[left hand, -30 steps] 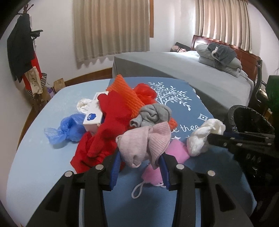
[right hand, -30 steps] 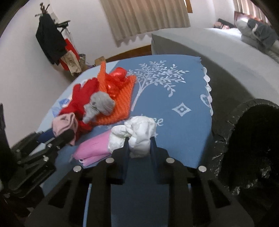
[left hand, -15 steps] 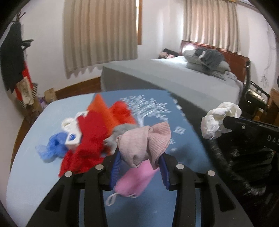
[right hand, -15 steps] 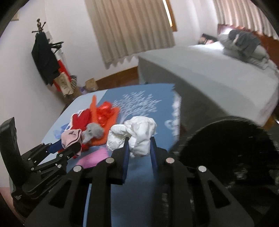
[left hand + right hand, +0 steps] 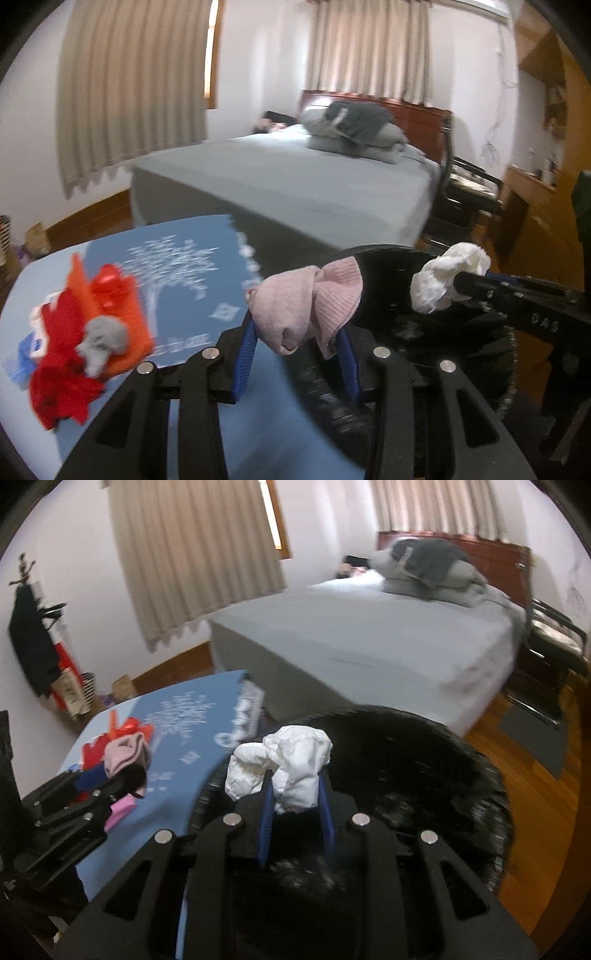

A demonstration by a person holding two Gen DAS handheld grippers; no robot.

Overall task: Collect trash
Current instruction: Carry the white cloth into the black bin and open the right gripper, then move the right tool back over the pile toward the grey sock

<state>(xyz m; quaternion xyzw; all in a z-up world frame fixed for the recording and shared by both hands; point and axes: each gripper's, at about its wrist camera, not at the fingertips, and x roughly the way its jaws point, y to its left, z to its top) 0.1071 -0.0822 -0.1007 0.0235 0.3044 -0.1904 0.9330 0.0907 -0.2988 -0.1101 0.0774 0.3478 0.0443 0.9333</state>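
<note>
Bedside, over the black-lined bin (image 5: pixel 424 760), my right tongs (image 5: pixel 293 786) clamp a white wad (image 5: pixel 291 760) and my left tongs (image 5: pixel 297 332) a pink cloth (image 5: pixel 306 299), neither dropped yet, while a red-and-orange heap (image 5: pixel 85 321) waits on the blue table (image 5: pixel 192 266).

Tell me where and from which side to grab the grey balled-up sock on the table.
Pinch the grey sock across its rounded upper bulge, coming from above. It sits atop the orange cloth beside the red fabric, so a low side approach would likely snag them.
</note>
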